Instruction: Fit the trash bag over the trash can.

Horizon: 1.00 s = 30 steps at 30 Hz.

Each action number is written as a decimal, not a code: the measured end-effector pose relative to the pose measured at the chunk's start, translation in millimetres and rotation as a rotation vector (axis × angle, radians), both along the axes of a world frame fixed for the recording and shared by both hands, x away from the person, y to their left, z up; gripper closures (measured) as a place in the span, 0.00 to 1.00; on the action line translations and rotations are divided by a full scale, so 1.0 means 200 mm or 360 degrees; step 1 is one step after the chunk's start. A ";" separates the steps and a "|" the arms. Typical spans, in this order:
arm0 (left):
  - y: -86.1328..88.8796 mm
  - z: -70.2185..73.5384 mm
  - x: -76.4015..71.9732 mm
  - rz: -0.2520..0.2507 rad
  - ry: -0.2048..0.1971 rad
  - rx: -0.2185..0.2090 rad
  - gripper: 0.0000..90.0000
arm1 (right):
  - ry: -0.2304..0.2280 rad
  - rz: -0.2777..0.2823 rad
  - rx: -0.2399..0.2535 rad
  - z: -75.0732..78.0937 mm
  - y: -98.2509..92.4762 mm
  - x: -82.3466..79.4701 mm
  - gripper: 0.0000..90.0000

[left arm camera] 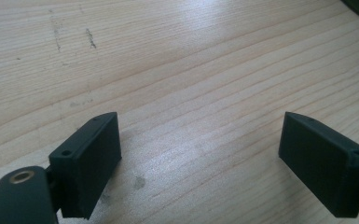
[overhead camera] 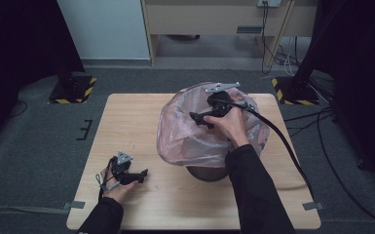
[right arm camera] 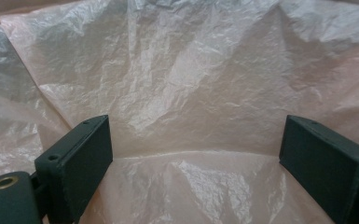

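One table (overhead camera: 141,122), pale wood with fine straight grain, rectangular, filling the middle of the high view. One bag (overhead camera: 185,141): thin pink translucent plastic, crinkled and glossy, draped over one dark round bin (overhead camera: 204,173) right of centre. My right gripper (overhead camera: 200,118) sits down inside the bag's mouth, jaws spread wide apart, nothing between them. In the right gripper view creased film lies beyond both black pads (one fold line runs across, low in the frame). My left gripper (overhead camera: 143,172) rests at lower left of the high view, on bare wood well apart from the bag, jaws also wide apart and empty. Two black cables, one per gripper.
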<state>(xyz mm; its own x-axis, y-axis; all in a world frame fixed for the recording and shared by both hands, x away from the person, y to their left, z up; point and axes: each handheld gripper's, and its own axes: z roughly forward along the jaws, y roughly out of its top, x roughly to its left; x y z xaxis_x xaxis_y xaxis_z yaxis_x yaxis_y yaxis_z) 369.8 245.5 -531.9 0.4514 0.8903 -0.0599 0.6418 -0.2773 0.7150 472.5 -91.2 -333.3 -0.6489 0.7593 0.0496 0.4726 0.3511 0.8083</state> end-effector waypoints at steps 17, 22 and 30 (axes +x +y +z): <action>0.00 0.00 0.00 0.0001 -0.0009 0.0000 0.13 | -0.0236 -0.0080 0.0145 0.14 -0.11 -0.08 0.57; 0.00 0.00 0.00 -0.0005 -0.0004 -0.0001 0.13 | -0.0072 -0.0172 -0.0089 0.07 -0.08 -0.06 0.72; 0.00 0.00 0.00 -0.0005 -0.0005 -0.0002 0.13 | 0.0143 -0.0139 -0.0143 0.00 -0.03 0.01 0.36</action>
